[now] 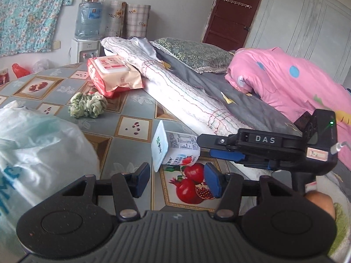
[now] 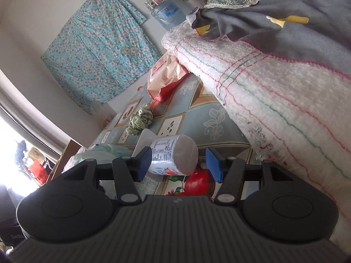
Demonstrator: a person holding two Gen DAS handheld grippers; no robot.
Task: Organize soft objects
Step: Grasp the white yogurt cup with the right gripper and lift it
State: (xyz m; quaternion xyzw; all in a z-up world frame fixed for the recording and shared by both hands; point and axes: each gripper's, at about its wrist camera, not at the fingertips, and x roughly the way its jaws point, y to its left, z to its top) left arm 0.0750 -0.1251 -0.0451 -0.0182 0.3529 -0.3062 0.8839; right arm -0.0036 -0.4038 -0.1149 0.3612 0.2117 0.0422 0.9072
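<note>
The left gripper point(image 1: 177, 178) is spread wide, holding nothing. The right gripper point(image 2: 179, 163) is spread around a tipped yogurt cup point(image 2: 173, 156). A green scrunchie point(image 1: 87, 104) and wipes pack point(image 1: 113, 74) lie farther back, and a plastic bag point(image 1: 37, 153) bulges at the left.

Water dispenser point(image 1: 84, 49) w/ jug point(image 1: 88, 19), brown door point(image 1: 234, 11), floral wall cloth point(image 2: 98, 59)

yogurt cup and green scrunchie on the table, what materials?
Yogurt cup: likely thin glossy plastic with a printed label; light glints on its side, flat matte base. Scrunchie: soft woven fabric, matte, gathered into ruffled folds; probably elastic inside, not visible.
</note>
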